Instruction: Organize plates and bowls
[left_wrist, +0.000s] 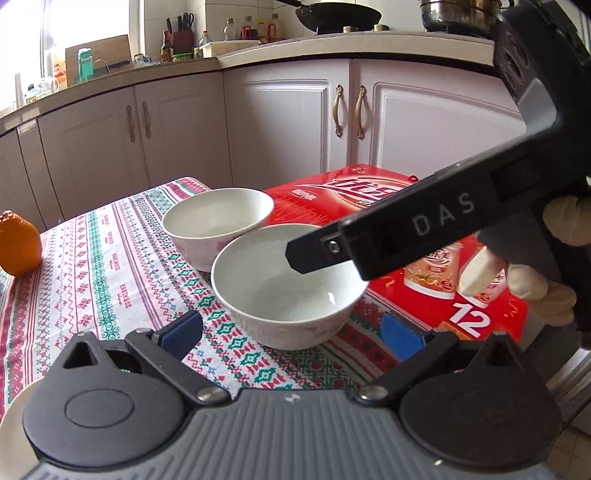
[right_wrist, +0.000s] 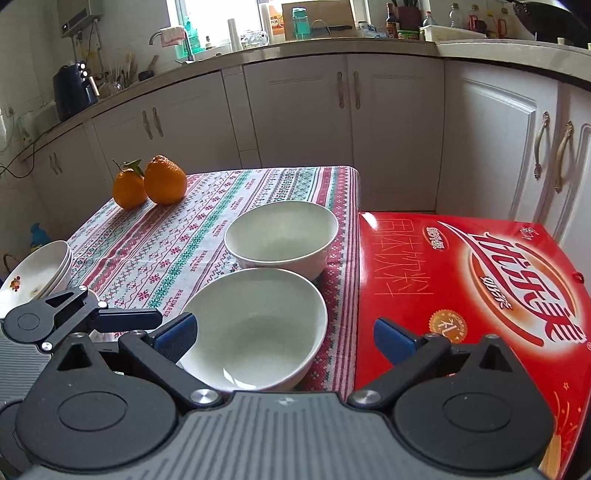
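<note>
Two white bowls stand on the patterned tablecloth: a near bowl and a far bowl, close together. My left gripper is open, its blue pads either side of the near bowl's front. My right gripper is open, with its left pad by the near bowl's rim; in the left wrist view its black body reaches over that bowl. A stack of white plates sits at the table's left edge.
A red gift box lies along the table's right side. Two oranges sit at the far left of the table; one shows in the left wrist view. Kitchen cabinets stand behind.
</note>
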